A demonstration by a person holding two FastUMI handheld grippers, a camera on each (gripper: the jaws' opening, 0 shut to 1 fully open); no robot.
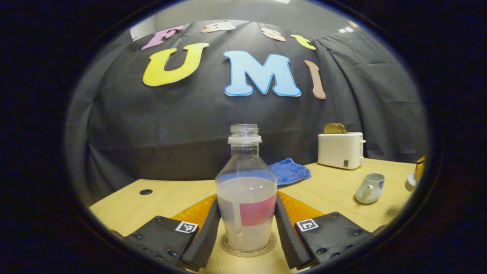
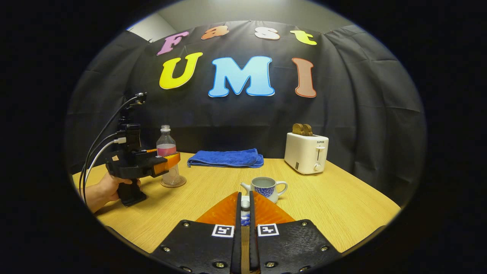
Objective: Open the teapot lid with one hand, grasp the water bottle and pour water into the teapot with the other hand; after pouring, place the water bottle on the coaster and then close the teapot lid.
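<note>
My left gripper (image 1: pixel 246 228) jaws flank the water bottle (image 1: pixel 246 198) standing on its coaster (image 1: pixel 249 249); my right gripper (image 2: pixel 245 207) jaws pinch the lid (image 2: pixel 245 204) before the open teapot (image 2: pixel 265 188).

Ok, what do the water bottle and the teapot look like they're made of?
Water bottle: likely thin clear plastic, since the wall is see-through with a threaded neck. Teapot: probably glazed ceramic, glossy white with blue pattern.
</note>
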